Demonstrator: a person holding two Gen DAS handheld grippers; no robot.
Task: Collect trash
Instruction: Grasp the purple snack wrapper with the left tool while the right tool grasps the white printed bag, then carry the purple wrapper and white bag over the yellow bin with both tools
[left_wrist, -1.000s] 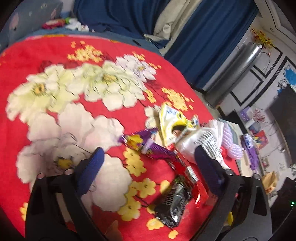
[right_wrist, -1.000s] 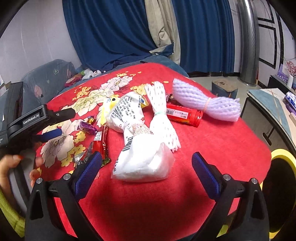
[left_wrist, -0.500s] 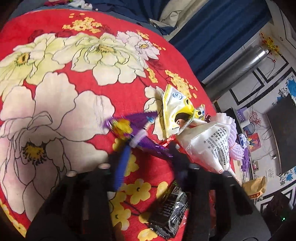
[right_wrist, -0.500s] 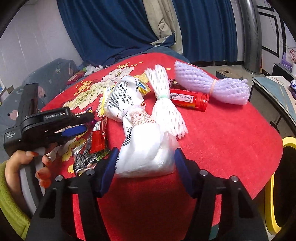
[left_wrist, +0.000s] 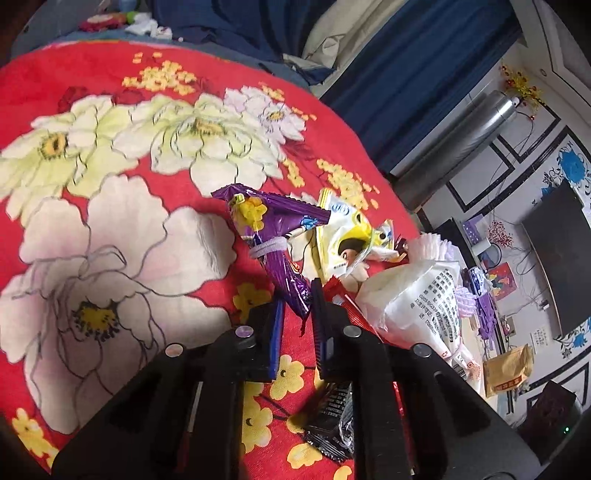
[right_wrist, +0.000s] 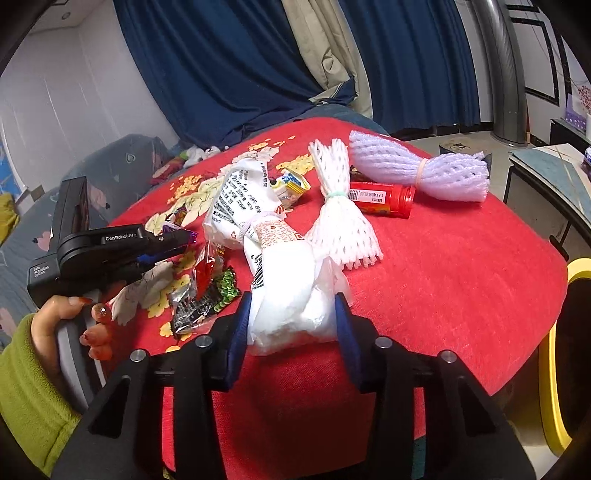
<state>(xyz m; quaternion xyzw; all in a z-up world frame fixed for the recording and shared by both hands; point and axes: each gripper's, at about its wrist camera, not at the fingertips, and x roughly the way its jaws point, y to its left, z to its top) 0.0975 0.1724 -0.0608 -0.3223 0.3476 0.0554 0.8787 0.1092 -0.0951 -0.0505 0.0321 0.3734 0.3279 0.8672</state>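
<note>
My left gripper (left_wrist: 297, 317) is shut on the lower end of a purple snack wrapper (left_wrist: 266, 229) tied with a white band, lifted off the red flowered cloth (left_wrist: 110, 206). My right gripper (right_wrist: 291, 325) is shut on a white plastic bag (right_wrist: 280, 273) tied in the middle; its fingers press both sides of the bag's near end. Beside them lie a yellow wrapper (left_wrist: 347, 236), a black wrapper (right_wrist: 199, 302), a red wrapper (right_wrist: 205, 269), a white foam net (right_wrist: 340, 218), a red tube (right_wrist: 380, 197) and a purple foam net (right_wrist: 417, 171).
The round table's edge drops off at the right, where a yellow-rimmed bin (right_wrist: 554, 354) stands. A grey sofa (right_wrist: 122, 162) with clutter lies behind, blue curtains (right_wrist: 229, 62) beyond. A silver column (left_wrist: 461, 140) stands to the right.
Both grippers have gone from wide open to shut. The left one closed on the purple wrapper and raised it; the right one moved forward and closed on the white bag.
</note>
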